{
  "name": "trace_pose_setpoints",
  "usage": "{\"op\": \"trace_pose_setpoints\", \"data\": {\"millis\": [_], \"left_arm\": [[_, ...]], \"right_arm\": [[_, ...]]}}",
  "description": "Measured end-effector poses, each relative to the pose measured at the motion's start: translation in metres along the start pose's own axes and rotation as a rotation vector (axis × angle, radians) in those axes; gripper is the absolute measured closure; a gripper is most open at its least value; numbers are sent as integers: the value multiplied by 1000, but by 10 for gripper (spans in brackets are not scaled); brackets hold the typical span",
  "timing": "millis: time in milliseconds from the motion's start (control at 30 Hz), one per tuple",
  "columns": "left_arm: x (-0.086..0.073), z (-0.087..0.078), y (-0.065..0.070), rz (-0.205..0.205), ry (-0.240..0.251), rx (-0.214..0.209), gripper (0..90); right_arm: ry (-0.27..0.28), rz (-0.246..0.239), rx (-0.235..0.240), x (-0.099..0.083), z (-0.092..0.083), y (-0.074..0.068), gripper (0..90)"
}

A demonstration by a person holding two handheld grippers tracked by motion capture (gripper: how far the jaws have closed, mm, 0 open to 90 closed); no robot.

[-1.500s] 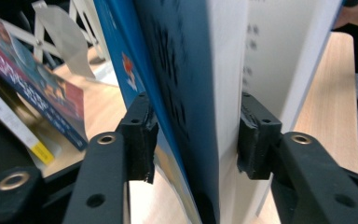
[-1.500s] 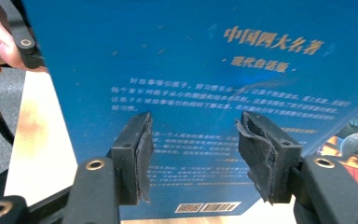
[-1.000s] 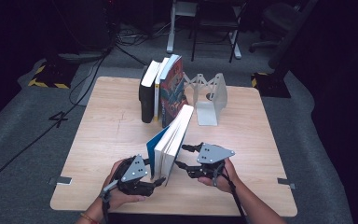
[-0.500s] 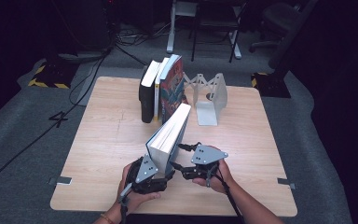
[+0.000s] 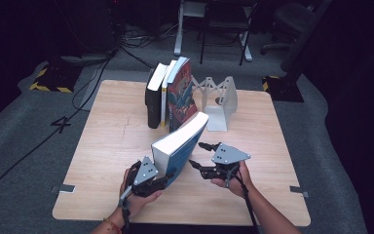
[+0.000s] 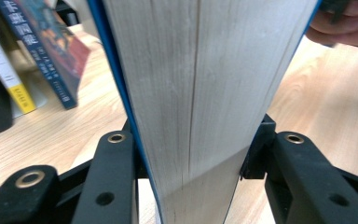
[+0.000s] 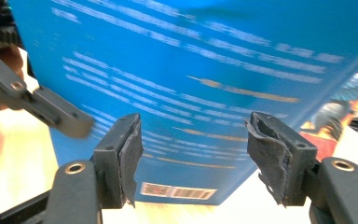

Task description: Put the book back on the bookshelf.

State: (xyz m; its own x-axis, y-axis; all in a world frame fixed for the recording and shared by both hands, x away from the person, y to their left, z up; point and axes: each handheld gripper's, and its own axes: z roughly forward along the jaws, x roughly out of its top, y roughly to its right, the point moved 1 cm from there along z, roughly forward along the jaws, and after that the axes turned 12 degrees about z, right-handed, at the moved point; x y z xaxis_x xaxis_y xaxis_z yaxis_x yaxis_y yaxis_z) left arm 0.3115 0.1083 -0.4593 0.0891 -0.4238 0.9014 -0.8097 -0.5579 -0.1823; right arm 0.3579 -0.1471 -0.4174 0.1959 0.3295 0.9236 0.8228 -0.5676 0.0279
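From above, my left tool sits at the near edge of the wooden surface, clamped on the near end of a thick blue book. Its jaws have just been closing, and the book is between them. The book stands on its lower edge near the middle of the surface and tilts over to the right, with its far end pointing at the white bookend. My right tool waits just right of the book with its jaws parted and nothing between them. At the far side a row of upright books leans beside the bookend.

From my left tool's camera, the book's pale page block rises straight between the two black jaws, which press on the blue covers on either side. The row of books stands off to the left.

From my right tool's camera, the blue back cover with its barcode lies just beyond my open pads, not touching them.
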Motion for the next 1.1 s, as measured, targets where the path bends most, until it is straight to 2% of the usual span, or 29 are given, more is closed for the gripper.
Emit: {"op": "trace_pose_setpoints", "data": {"millis": [200,300,567,800,967,1067,1100], "left_arm": [[-2,-1,-7,10,25,-98,592],[-2,-2,-7,25,23,-129,592],[-3,-7,-6,20,32,-211,591],[-2,-5,-2,20,48,-289,591],[0,-1,-3,36,62,-368,591],[1,1,-6,55,64,-391,588],[1,1,-8,49,62,-398,587]], "right_arm": [[-18,19,-19,-5,-7,16,356],[-27,34,-22,-6,-10,21,357],[-52,26,-9,-11,-14,22,337],[-85,27,53,-14,-19,24,265],[-104,25,130,-17,-21,28,160],[-105,22,181,-18,-20,29,139],[-102,18,190,-18,-19,28,152]]}}
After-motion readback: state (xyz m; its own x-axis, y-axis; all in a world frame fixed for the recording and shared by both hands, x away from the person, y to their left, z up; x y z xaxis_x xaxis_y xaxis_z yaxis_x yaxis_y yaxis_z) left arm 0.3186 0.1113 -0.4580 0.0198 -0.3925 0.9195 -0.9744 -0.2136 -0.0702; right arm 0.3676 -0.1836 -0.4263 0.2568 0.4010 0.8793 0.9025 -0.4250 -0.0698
